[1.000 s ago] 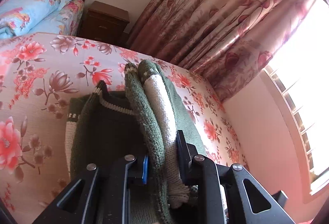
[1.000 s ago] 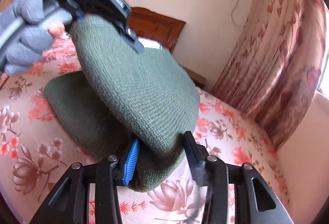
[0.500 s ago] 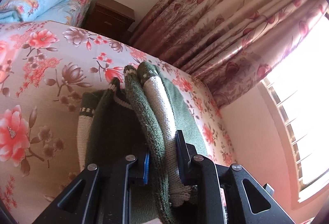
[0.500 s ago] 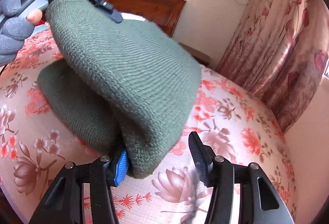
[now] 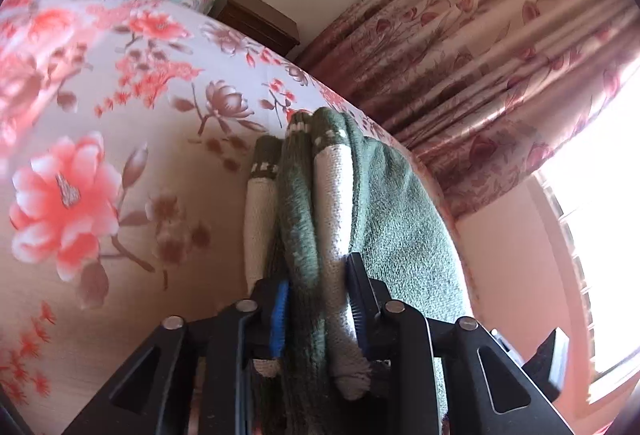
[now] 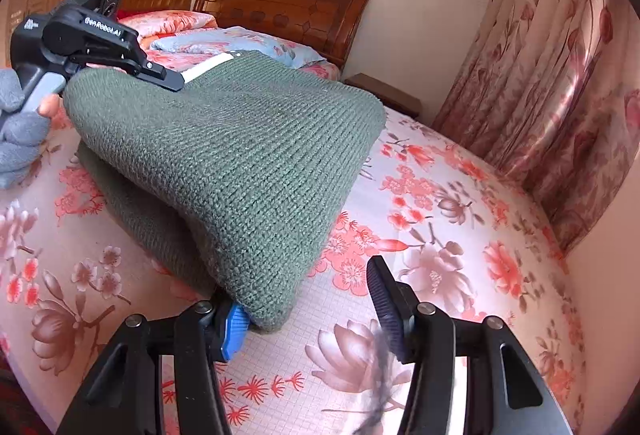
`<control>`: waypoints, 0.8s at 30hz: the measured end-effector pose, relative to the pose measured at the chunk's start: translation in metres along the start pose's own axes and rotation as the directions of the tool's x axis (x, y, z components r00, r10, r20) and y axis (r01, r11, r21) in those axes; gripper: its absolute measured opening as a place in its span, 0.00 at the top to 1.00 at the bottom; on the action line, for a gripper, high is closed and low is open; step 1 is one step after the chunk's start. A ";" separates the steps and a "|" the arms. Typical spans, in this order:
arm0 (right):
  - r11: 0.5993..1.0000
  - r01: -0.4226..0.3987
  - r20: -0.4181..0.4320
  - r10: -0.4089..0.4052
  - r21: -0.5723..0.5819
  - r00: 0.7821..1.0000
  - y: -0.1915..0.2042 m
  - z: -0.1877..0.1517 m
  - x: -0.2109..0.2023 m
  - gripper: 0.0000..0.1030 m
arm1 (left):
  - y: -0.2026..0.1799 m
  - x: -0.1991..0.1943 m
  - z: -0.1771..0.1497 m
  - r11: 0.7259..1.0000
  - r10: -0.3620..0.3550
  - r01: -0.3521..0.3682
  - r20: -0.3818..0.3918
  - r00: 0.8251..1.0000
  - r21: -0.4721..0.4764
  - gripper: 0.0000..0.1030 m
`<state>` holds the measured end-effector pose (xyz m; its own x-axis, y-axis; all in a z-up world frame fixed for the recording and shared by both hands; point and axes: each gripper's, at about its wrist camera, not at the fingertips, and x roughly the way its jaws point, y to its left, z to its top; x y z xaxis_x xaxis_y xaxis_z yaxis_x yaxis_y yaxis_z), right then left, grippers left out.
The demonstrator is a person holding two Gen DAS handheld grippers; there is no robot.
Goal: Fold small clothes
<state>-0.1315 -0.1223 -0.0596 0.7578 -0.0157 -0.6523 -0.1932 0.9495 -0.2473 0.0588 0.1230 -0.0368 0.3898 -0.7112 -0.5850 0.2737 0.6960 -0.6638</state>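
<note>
A green knitted sweater (image 6: 240, 163) with cream trim lies folded over on the floral bed (image 6: 440, 235). My left gripper (image 5: 318, 299) is shut on the bunched green and cream edge of the sweater (image 5: 320, 203). It also shows in the right wrist view (image 6: 160, 77), gripping the sweater's far corner. My right gripper (image 6: 308, 311) is open. The sweater's near corner rests against its left blue pad (image 6: 234, 327); its right finger stands clear of the cloth.
A wooden headboard (image 6: 288, 7) and pillows (image 6: 240, 43) are at the far end of the bed. A dark nightstand (image 5: 260, 19) stands beside it. Floral curtains (image 6: 560, 75) and a bright window (image 5: 592, 235) are on the right.
My right gripper has opened and let go of the sweater's corner. My left gripper has lowered the held edge toward the bed, laying the top layer over the lower one.
</note>
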 end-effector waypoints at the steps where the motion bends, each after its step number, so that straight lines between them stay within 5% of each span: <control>1: 1.000 -0.026 -0.002 0.026 0.005 1.000 -0.004 0.000 -0.001 0.47 | -0.004 -0.006 0.001 0.999 0.038 -0.038 0.027 0.999 0.013 0.08; 2: 0.999 -0.046 -0.002 0.046 0.006 0.999 -0.006 -0.001 -0.001 0.47 | -0.008 -0.015 0.002 0.997 0.071 -0.073 0.061 0.996 0.020 0.00; 4: 0.993 -0.119 0.003 0.119 0.019 0.993 -0.014 -0.004 -0.008 0.47 | -0.017 -0.039 0.000 0.992 0.120 -0.126 0.173 0.978 0.019 0.00; 7: 0.974 -0.224 0.029 0.223 0.034 0.974 -0.023 -0.010 -0.023 0.53 | -0.041 -0.072 -0.013 0.987 0.108 -0.135 0.269 0.957 0.082 0.00; 9: 0.961 -0.276 0.068 0.273 0.034 0.960 -0.024 -0.011 -0.034 0.66 | -0.065 -0.077 -0.023 0.975 0.098 -0.144 0.259 0.961 0.167 0.00; 13: 0.934 -0.354 0.212 0.338 0.042 0.917 -0.029 0.003 -0.059 0.72 | -0.117 -0.056 -0.052 0.899 0.142 -0.210 0.197 0.970 0.385 0.00; 15: 0.944 -0.327 0.235 0.311 0.032 0.921 -0.029 0.017 -0.060 0.80 | -0.127 -0.044 -0.059 0.872 0.171 -0.233 0.178 0.969 0.430 0.00; 20: 0.956 -0.290 0.267 0.267 0.049 0.926 -0.029 0.035 -0.065 0.83 | -0.118 -0.028 -0.065 0.878 0.228 -0.271 0.154 0.961 0.395 0.00; 22: 0.956 -0.291 0.237 0.274 0.042 0.932 -0.025 0.036 -0.058 0.83 | -0.111 -0.027 -0.065 0.874 0.252 -0.292 0.152 0.956 0.387 0.00; 24: 0.937 -0.349 0.036 0.350 -0.013 0.936 -0.004 0.029 -0.021 0.82 | -0.102 -0.020 -0.064 0.870 0.290 -0.319 0.133 0.948 0.377 0.00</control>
<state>-0.1281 -0.1167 -0.0238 0.6644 0.3285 -0.6713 -0.4536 0.8911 -0.0128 -0.0333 0.0599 0.0131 0.5658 -0.4595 -0.6846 0.4451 0.8692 -0.2154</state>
